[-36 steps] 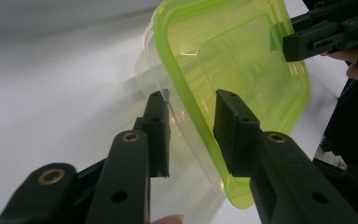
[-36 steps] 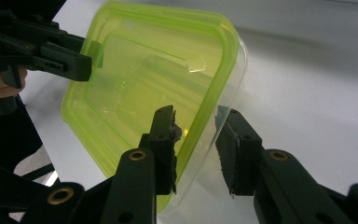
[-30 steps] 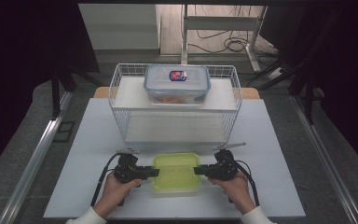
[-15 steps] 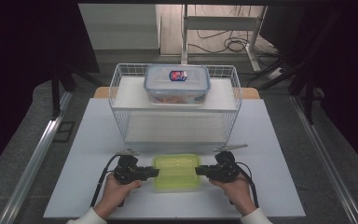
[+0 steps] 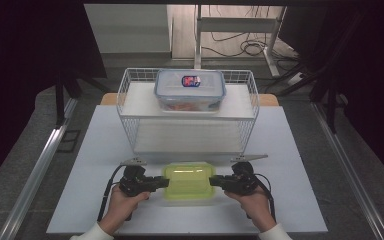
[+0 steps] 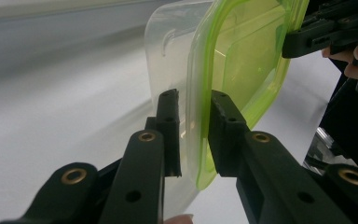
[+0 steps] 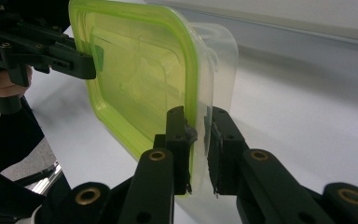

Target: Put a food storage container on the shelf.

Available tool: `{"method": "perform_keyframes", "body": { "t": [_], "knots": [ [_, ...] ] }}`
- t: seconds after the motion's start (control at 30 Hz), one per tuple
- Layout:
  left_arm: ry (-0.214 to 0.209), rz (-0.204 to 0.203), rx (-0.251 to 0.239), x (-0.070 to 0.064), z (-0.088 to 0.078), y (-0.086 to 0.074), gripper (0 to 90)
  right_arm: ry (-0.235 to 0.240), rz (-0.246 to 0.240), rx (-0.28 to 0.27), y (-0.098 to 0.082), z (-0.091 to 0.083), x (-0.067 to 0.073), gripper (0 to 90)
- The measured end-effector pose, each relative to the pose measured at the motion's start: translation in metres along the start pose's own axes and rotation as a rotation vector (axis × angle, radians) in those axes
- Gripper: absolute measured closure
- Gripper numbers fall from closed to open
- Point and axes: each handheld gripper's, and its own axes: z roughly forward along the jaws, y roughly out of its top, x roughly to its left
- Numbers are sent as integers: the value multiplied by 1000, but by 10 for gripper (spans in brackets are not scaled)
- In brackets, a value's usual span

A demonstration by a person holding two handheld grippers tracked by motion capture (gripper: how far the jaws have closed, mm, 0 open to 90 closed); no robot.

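Two grippers hold a green box

High view: the green-lid box [image 5: 189,180] sits in front of the wire rack [image 5: 130,107]. Left gripper [image 6: 193,135] view: jaws nearly closed around its edge. Right gripper [image 7: 198,149] view: jaws pinching its edge; uneven pulling might make it slip.

Evenly lit from above in the high view; flat white tabletop [image 5: 300,165] bright, surroundings nearly black, floor behind dim. Soft, slightly grainy overall, no hard shadows. Faint glare stripe on the translucent green plastic lid [image 5: 189,180]. In the left gripper view, near black jaws sharp, table surface behind smeared into blurry grey bands. Same in the right gripper view: far background out of focus, soft shadow under the clear plastic container [image 7: 221,60], lid glowing with transmitted light.
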Motion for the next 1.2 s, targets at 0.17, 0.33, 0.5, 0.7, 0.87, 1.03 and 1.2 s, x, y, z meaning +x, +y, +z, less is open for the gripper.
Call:
{"method": "perform_keyframes", "body": {
  "t": [0.17, 0.33, 0.5, 0.7, 0.87, 1.03, 1.2],
  "knots": [
    [5, 17, -18, -2, -4, 3, 762, 4, -9, -10, 1, -1, 2, 791],
    [20, 37, -25, -5, -6, 4, 769, 0, -28, -19, 2, -3, 4, 790],
    [19, 46, -36, -7, -11, 6, 773, 1, -47, -34, 3, -7, 7, 790],
    [17, 55, -48, -9, -16, 9, 775, -10, -79, -53, 7, -14, 15, 788],
    [17, 59, -63, -10, -21, 14, 780, -6, -97, -56, 10, -16, 18, 785],
    [28, 73, -74, -13, -23, 20, 782, -10, -101, -61, 14, -18, 19, 787],
    [32, 71, -82, -12, -25, 24, 781, -12, -103, -66, 18, -18, 19, 787]
  ]
}}
